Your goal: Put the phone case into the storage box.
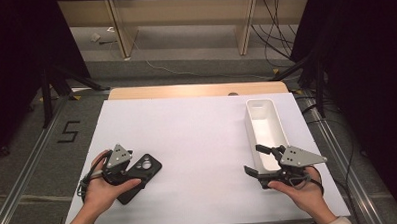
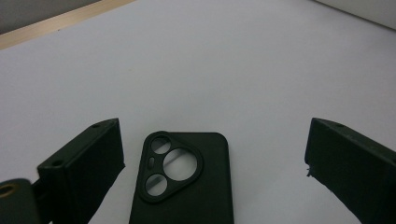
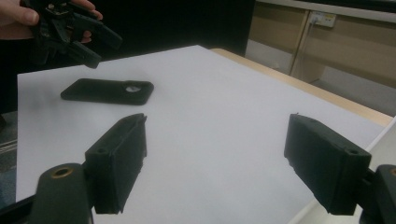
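A black phone case [image 1: 141, 176] lies flat on the white table [image 1: 197, 137] at the front left, camera cut-outs up. My left gripper [image 1: 130, 167] hovers just over it, and its jaws stand wide apart. In the left gripper view the phone case [image 2: 184, 186] lies low between the open left gripper [image 2: 217, 140], untouched by either jaw. My right gripper [image 1: 255, 159] is held at the front right, open and empty, next to a white tray [image 1: 251, 121]. In the right gripper view the right gripper [image 3: 217, 130] looks across the table at the phone case [image 3: 107, 91] and the raised left gripper [image 3: 70, 30].
The long white tray has nothing in it and runs front to back along the table's right side. A wooden strip [image 1: 195, 90] borders the far edge. Beyond it are floor, cables and shelf legs.
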